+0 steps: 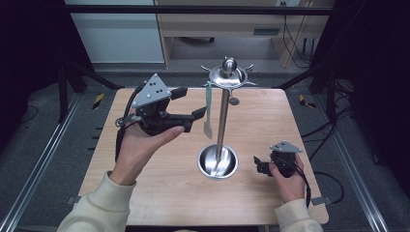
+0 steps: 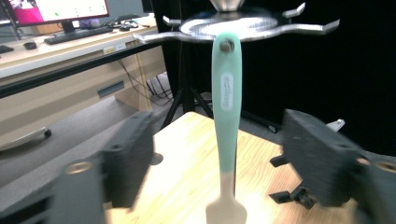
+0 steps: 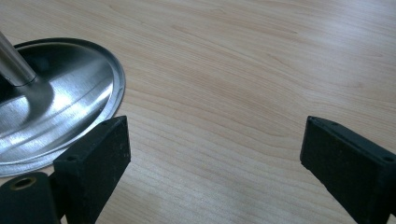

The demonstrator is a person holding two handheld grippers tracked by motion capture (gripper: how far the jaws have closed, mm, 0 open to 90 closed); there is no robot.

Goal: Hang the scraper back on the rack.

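Hanging already on rack (image 1: 223, 116) hook – mint spatula (image 2: 226, 121), between wide-open jaws of left gripper (image 2: 224, 163), ungripped. Right gripper (image 3: 215, 158) open, empty, low over table (image 3: 243, 70) near rack base – looks about done.

Nothing readable anywhere; raised label on the green spatula handle (image 2: 226, 93) between the jaws too blurry.

A mint-handled spatula (image 2: 226, 116) hung upright from a hook of the steel stand (image 1: 221, 121), which stood mid-worktop on its round dished base.
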